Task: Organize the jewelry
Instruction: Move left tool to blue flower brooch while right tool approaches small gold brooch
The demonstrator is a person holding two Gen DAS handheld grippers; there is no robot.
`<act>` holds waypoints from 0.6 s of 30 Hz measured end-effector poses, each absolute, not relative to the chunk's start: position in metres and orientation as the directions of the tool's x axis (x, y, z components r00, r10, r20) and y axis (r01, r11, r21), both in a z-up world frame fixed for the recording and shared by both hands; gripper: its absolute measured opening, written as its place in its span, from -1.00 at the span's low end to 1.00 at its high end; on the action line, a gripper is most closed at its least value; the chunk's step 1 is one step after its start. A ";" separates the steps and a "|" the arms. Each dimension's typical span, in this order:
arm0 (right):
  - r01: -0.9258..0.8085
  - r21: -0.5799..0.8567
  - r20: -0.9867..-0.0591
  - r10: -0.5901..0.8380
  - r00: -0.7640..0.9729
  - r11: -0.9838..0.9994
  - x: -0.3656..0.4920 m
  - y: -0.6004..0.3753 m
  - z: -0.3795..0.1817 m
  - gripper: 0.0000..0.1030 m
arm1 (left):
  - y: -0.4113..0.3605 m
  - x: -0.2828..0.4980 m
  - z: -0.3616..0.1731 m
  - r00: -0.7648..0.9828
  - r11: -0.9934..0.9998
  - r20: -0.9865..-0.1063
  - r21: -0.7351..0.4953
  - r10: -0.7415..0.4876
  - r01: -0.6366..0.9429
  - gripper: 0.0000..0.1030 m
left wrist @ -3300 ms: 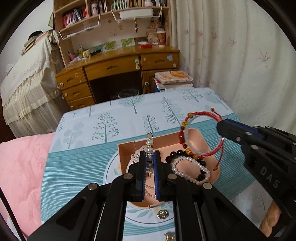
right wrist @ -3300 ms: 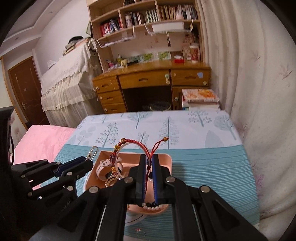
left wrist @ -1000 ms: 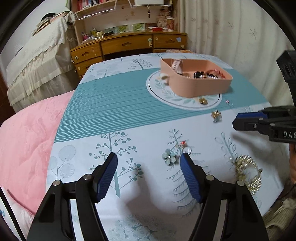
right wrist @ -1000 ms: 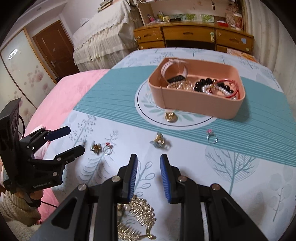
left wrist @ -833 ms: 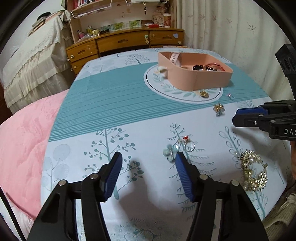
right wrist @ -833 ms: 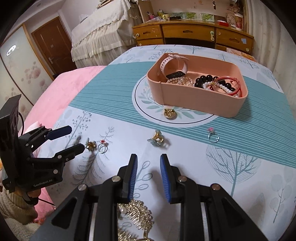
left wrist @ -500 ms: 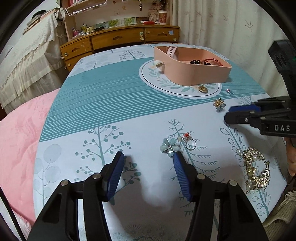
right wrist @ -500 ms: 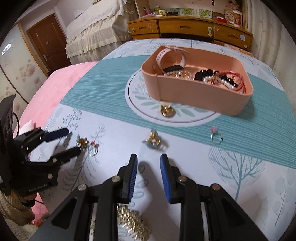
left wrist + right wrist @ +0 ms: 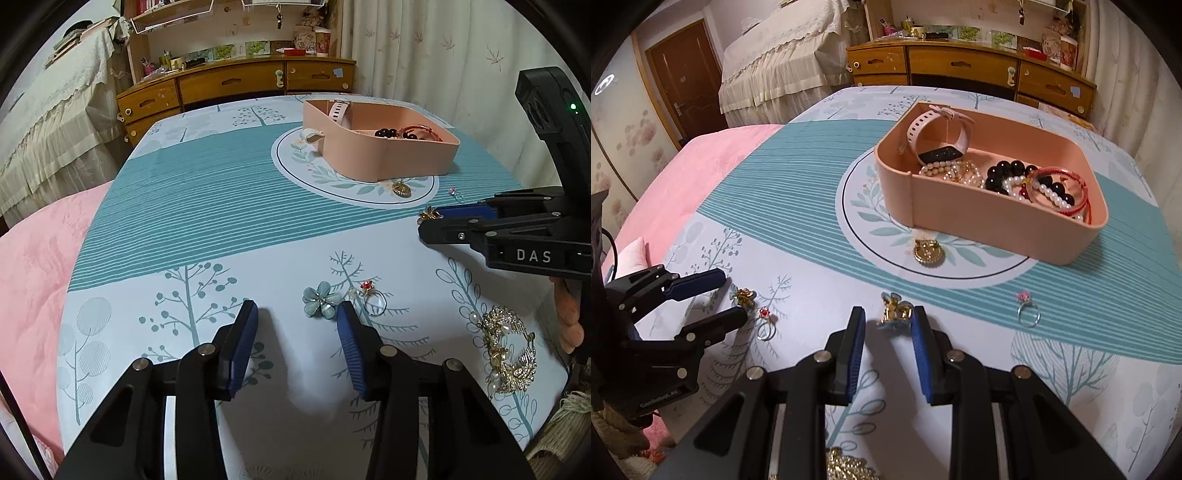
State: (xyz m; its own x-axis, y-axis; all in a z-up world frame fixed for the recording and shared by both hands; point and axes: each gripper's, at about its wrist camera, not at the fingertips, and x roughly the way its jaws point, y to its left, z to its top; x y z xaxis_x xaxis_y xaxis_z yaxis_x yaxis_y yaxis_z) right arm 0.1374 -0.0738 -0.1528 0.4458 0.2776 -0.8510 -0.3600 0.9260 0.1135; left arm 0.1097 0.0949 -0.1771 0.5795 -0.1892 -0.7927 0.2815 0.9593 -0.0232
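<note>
My left hand-held gripper [image 9: 295, 325] is closing, nothing yet between its pads; the blue flower brooch [image 9: 320, 299] lies just ahead, by the right pad, a red-stone ring [image 9: 373, 299] beyond it. My right hand-held gripper [image 9: 886, 325] stands narrow and empty, with the gold flower brooch [image 9: 895, 309] at its tips. Both brooches look light, rigid and snag-prone; I would pinch across the petals. Neither shows a clear long axis. The pink tray [image 9: 979, 221] sits farther ahead on the table [image 9: 798, 206].

The white letters "DAS" stand on the black body of the right tool [image 9: 430, 221] in the left wrist view.
</note>
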 end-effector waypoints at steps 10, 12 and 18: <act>-0.373 0.053 -0.841 0.242 0.483 0.926 0.139 -0.066 -0.154 -0.50 | 0.088 0.111 -0.176 0.579 0.955 -0.789 -0.032 -0.205 0.294 -0.29; -0.379 0.034 -0.838 0.233 0.493 0.925 0.139 -0.064 -0.155 -0.50 | 0.085 0.110 -0.176 0.583 0.955 -0.787 -0.025 -0.201 0.295 -0.36; -0.383 -0.014 -0.828 0.204 0.522 0.924 0.136 -0.062 -0.156 -0.63 | 0.084 0.113 -0.174 0.580 0.959 -0.789 -0.038 -0.201 0.281 -0.65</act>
State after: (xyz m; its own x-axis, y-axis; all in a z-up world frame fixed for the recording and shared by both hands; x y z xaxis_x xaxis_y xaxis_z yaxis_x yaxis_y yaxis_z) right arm 0.1364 -0.0621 -0.1558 0.5225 0.2041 -0.8278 -0.3829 0.9237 -0.0139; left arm 0.1133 0.0842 -0.1742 0.5805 -0.2009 -0.7891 0.2806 0.9591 -0.0378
